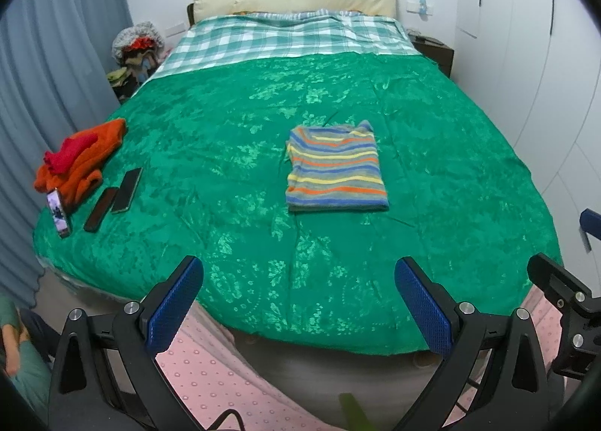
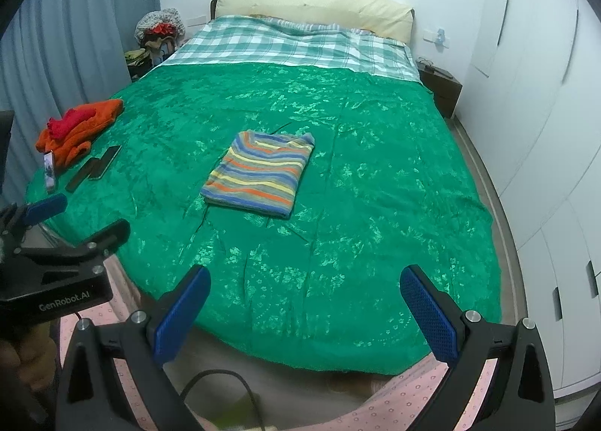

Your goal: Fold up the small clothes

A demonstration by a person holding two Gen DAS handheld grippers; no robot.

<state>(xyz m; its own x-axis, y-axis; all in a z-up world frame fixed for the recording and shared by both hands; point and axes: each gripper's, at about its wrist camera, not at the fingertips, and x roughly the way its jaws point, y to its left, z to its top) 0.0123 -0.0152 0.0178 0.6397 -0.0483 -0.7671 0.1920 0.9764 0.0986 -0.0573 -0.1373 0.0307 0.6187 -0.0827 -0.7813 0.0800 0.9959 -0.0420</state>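
Observation:
A striped garment (image 1: 335,168) in blue, grey, yellow and orange lies folded into a neat rectangle in the middle of the green bedspread (image 1: 263,243); it also shows in the right wrist view (image 2: 259,174). My left gripper (image 1: 298,299) is open and empty, held back over the bed's near edge. My right gripper (image 2: 304,309) is open and empty too, also at the near edge, well short of the garment. The left gripper also shows at the left of the right wrist view (image 2: 80,217).
A crumpled orange and red pile of clothes (image 1: 80,158) lies at the bed's left edge, with three phones (image 1: 112,196) beside it. A checked blanket (image 1: 289,36) and cream pillow lie at the head. White wardrobes (image 2: 544,93) stand on the right, grey curtains on the left.

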